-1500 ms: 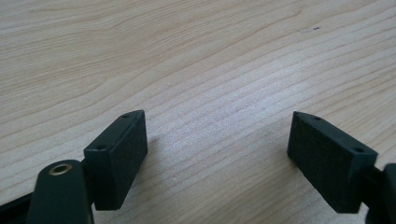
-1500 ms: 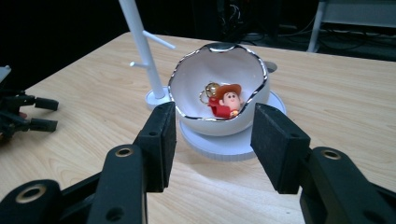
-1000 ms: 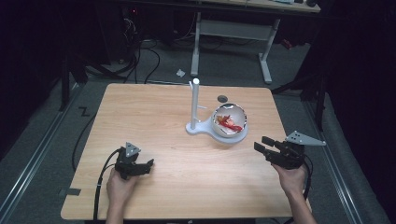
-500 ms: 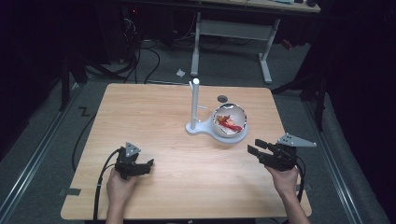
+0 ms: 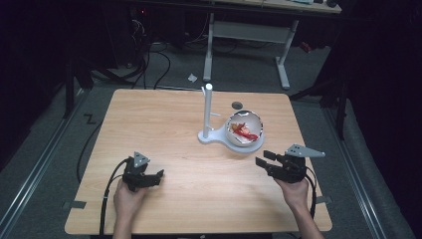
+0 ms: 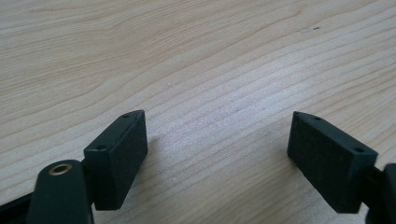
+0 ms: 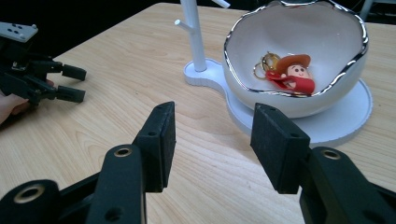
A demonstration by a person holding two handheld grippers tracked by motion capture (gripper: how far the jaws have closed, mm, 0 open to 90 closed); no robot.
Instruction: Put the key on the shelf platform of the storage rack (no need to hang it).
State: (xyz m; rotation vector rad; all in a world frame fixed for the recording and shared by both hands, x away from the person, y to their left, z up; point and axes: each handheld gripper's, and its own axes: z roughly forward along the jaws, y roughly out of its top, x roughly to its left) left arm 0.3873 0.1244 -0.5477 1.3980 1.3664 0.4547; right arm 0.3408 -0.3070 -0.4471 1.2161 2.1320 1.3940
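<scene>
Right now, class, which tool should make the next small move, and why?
Probably the right tool: ease it forward toward the white bowl. Its jaws are open and point at the bowl, where a keychain figure lies; the left tool rests far off.

Overhead light falls on the wooden table [image 5: 174, 129], leaving the surrounding floor dim. The high view is soft and grainy. Both gripper views are sharp, with short shadows beneath the jaws.
</scene>
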